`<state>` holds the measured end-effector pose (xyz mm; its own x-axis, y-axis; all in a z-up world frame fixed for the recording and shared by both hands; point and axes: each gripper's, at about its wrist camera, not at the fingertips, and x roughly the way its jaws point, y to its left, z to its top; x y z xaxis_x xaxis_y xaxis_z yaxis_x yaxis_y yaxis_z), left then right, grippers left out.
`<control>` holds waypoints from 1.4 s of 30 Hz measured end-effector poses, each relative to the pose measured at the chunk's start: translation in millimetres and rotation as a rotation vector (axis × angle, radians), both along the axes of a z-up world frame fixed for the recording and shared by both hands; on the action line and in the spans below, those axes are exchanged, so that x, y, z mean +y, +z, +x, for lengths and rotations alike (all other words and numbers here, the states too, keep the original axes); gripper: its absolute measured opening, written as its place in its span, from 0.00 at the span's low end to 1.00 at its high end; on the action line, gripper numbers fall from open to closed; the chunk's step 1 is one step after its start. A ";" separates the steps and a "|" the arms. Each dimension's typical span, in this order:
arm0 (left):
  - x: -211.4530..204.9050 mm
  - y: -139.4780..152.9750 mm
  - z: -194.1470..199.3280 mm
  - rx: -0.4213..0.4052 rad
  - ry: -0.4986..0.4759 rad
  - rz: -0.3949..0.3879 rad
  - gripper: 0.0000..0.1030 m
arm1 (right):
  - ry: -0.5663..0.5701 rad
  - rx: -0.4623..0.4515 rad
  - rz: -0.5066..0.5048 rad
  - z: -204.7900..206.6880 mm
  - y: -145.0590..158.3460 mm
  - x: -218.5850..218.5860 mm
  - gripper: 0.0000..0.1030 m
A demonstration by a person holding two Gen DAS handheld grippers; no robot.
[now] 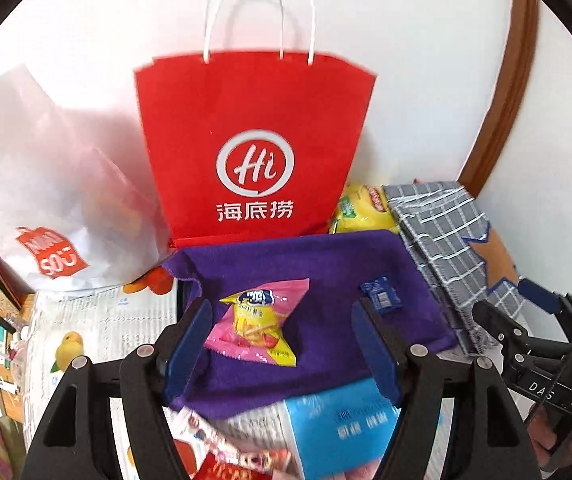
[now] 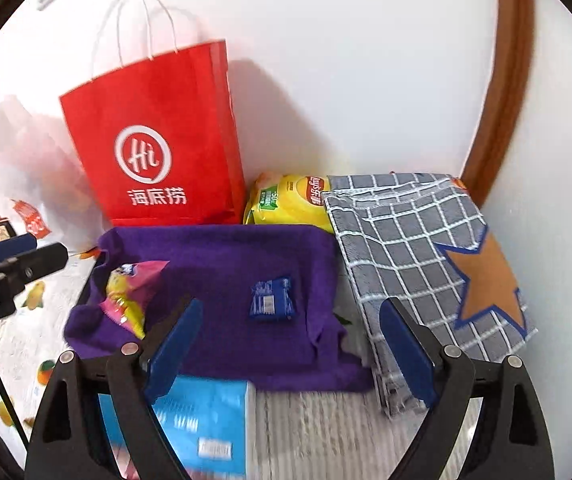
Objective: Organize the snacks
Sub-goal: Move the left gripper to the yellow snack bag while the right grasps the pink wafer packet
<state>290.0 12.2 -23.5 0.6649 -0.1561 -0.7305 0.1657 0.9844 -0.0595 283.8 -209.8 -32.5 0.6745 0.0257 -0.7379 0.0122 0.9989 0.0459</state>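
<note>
A pink and yellow snack packet [image 1: 257, 326] [image 2: 131, 294] and a small blue packet [image 1: 380, 294] [image 2: 270, 300] lie on a purple cloth [image 1: 306, 268] [image 2: 221, 256]. A red paper bag [image 1: 253, 140] [image 2: 157, 140] stands upright behind it. A yellow chip bag [image 1: 360, 210] [image 2: 290, 200] lies right of the red bag. My left gripper [image 1: 286, 344] is open and empty, just short of the pink packet. My right gripper [image 2: 298, 344] is open and empty, near the blue packet.
A grey checked cloth [image 2: 418, 248] [image 1: 442, 240] with a brown star lies at the right by the wall. A light blue box [image 1: 346, 432] [image 2: 201, 428] sits in front. A white plastic bag [image 1: 45, 184] stands at the left. Small snack wrappers [image 1: 225, 444] lie near the front.
</note>
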 end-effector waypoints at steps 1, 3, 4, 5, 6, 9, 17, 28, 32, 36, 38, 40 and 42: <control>0.5 3.7 -7.0 -0.007 0.004 0.001 0.69 | 0.004 0.003 0.015 -8.0 3.2 -2.0 0.87; 4.8 10.6 -22.9 -0.006 0.000 -0.003 0.69 | 0.025 0.011 0.029 -21.2 7.6 -2.9 0.87; 6.6 12.6 -29.7 -0.005 -0.001 -0.003 0.69 | 0.041 0.007 0.039 -28.4 8.3 -2.9 0.87; 8.4 14.4 -37.8 -0.009 0.005 -0.001 0.69 | 0.049 -0.003 0.057 -38.2 9.9 -3.5 0.87; 11.1 15.8 -47.1 -0.017 0.014 0.003 0.69 | 0.045 -0.013 0.064 -46.2 10.3 -4.3 0.87; 21.0 16.1 -69.4 -0.021 0.038 -0.001 0.69 | 0.022 -0.025 0.022 -67.5 10.6 -0.2 0.87; 46.7 10.0 -113.6 -0.009 0.100 -0.016 0.69 | 0.043 -0.045 0.006 -113.9 1.5 11.8 0.84; 72.4 -11.3 -144.3 0.026 0.160 -0.031 0.69 | 0.173 0.045 0.013 -137.4 -46.9 42.3 0.63; 79.2 -21.9 -148.6 0.046 0.174 -0.020 0.69 | 0.208 0.073 0.050 -139.3 -62.8 50.1 0.63; 89.5 -30.6 -148.6 0.067 0.194 -0.036 0.69 | 0.242 0.084 0.066 -141.4 -72.2 58.4 0.63; 91.9 -34.6 -148.2 0.076 0.194 -0.045 0.69 | 0.253 0.100 0.060 -140.4 -78.5 63.6 0.63; 93.3 -37.9 -147.6 0.082 0.191 -0.049 0.69 | 0.257 0.117 0.053 -138.6 -85.8 66.6 0.63; 95.0 -42.4 -146.6 0.091 0.190 -0.050 0.69 | 0.254 0.139 0.048 -136.5 -93.2 68.0 0.63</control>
